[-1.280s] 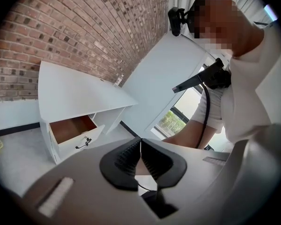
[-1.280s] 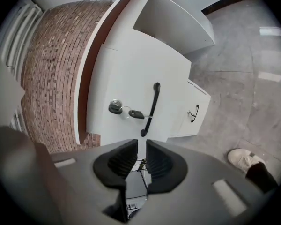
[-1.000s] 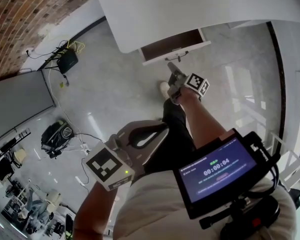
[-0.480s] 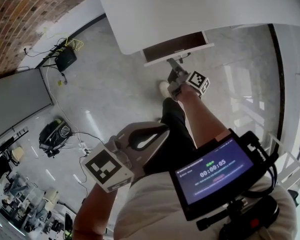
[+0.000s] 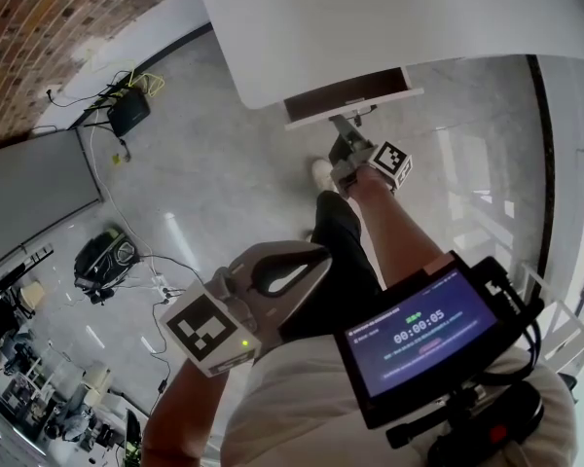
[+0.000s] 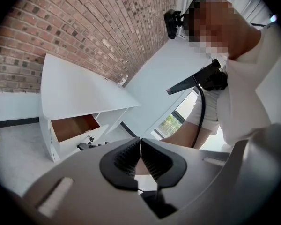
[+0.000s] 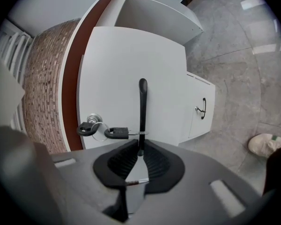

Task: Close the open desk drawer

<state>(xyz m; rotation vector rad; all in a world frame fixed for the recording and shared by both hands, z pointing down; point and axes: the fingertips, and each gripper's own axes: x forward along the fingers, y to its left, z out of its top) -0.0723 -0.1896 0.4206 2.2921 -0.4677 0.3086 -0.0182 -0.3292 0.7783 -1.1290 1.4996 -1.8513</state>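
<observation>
Here the right gripper (image 7: 139,147) pinches the drawer handle (image 7: 142,110) with its fingers, the left gripper (image 6: 140,147) closed empty.

Brick wall (image 5: 39,37) at upper left, black box (image 5: 131,115) beside it, your white shoe (image 5: 320,174) on grey floor (image 5: 224,183), lit screen (image 5: 423,337) at your chest.

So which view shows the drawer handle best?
The right gripper view: the handle is a black bar in the middle, gripped by the right tongs. The head view shows it as a tiny mark on the drawer front. The left gripper view shows the open drawer far off, its handle too small to make out.
</observation>
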